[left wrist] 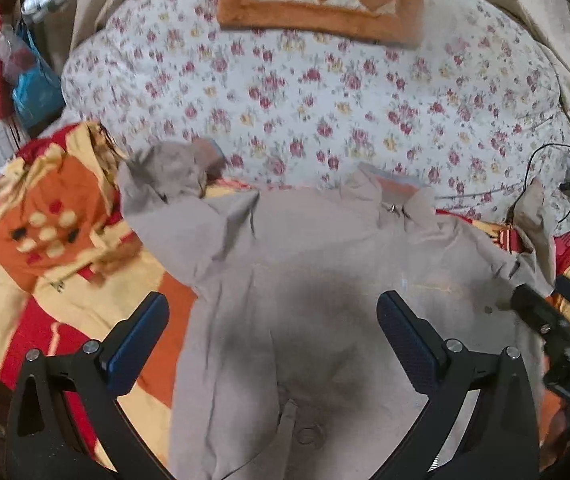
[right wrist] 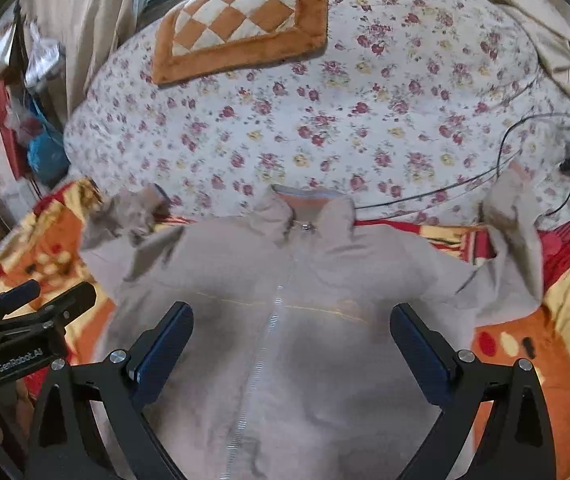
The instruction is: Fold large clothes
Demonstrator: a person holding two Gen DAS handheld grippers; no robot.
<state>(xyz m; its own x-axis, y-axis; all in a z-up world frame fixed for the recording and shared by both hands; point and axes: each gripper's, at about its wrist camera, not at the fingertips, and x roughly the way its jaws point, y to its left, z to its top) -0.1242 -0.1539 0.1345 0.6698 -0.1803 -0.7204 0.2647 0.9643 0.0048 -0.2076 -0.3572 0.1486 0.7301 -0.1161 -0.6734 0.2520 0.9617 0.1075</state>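
A large beige zip-front jacket (left wrist: 317,264) lies spread face up on the bed, collar at the far side, sleeves out to both sides; it also shows in the right wrist view (right wrist: 325,272). My left gripper (left wrist: 273,312) is open and empty, hovering over the jacket's left half. My right gripper (right wrist: 291,322) is open and empty over the jacket's chest, straddling the zip (right wrist: 273,312). The right gripper (left wrist: 545,304) shows at the right edge of the left wrist view; the left gripper (right wrist: 41,296) shows at the left edge of the right wrist view.
The jacket rests on a red, orange and yellow blanket (left wrist: 57,264) beside a floral quilt (right wrist: 325,120). An orange checkered cushion (right wrist: 245,24) lies at the far side. A black cable (right wrist: 505,160) and a device sit at the right. Bags (left wrist: 33,80) hang at the left.
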